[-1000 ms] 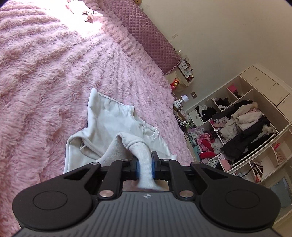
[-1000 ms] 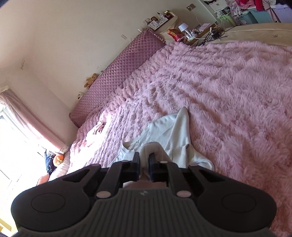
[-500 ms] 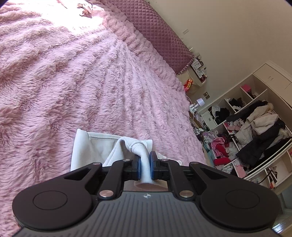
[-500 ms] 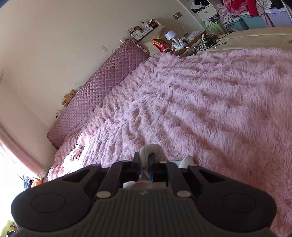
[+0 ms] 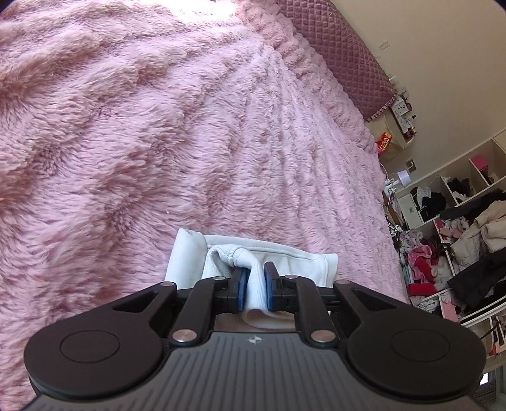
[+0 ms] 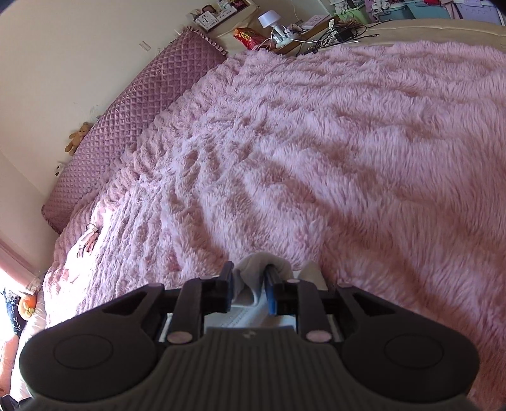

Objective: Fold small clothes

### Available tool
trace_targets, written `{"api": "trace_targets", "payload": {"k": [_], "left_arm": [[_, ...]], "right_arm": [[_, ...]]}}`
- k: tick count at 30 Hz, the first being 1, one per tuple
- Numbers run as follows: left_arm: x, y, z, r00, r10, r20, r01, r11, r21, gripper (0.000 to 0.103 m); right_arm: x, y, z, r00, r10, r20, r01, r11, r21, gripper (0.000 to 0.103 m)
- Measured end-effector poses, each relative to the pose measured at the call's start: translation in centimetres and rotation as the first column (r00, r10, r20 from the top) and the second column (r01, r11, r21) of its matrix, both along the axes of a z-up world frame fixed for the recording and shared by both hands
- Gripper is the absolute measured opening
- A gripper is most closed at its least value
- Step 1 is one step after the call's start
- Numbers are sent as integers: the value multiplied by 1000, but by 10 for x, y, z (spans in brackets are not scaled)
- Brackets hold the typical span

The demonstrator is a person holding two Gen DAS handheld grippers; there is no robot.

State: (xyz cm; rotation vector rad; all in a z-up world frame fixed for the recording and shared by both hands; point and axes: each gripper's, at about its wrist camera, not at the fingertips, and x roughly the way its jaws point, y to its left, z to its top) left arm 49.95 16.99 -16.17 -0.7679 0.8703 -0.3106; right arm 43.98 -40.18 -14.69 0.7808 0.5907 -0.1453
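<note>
A small white garment (image 5: pixel 294 259) lies folded over on the pink furry blanket (image 5: pixel 158 142), mostly hidden under the gripper body. My left gripper (image 5: pixel 254 278) is shut on a ribbed white edge of it, low over the blanket. In the right wrist view, my right gripper (image 6: pixel 248 281) is shut on another bunched edge of the same white garment (image 6: pixel 253 268), just above the blanket (image 6: pixel 348 142). Only a small strip of cloth shows there.
A quilted purple headboard (image 6: pixel 142 104) runs along the wall. Another small garment (image 6: pixel 87 242) lies near it at the bed's far side. A bedside table with a lamp (image 6: pixel 268 19) and open shelves of clothes (image 5: pixel 458 237) stand beyond the bed.
Both grippers have pulled the held edges toward the near side, folding the garment over itself. Much less of the cloth shows ahead of the fingers now.
</note>
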Motion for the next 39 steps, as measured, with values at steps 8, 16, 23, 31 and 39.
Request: {"api": "trace_targets", "payload": {"k": [8, 16, 23, 31, 39], "left_arm": [[-44, 53, 52, 991, 81, 104, -89, 993, 73, 49], [-131, 62, 37, 989, -125, 74, 118, 989, 88, 49], [-171, 63, 10, 986, -168, 20, 167, 985, 51, 49], [-164, 47, 7, 983, -170, 74, 165, 984, 65, 40], [-172, 37, 6, 979, -187, 80, 168, 964, 206, 5]], "right_arm": [[-84, -13, 36, 991, 122, 51, -117, 988, -97, 42], [-185, 3, 33, 963, 270, -4, -264, 940, -216, 48], [-209, 8, 20, 959, 281, -40, -283, 936, -208, 54], [-195, 14, 9, 958, 282, -60, -288, 938, -191, 58], [-177, 20, -1, 949, 296, -103, -312, 926, -210, 0]]}}
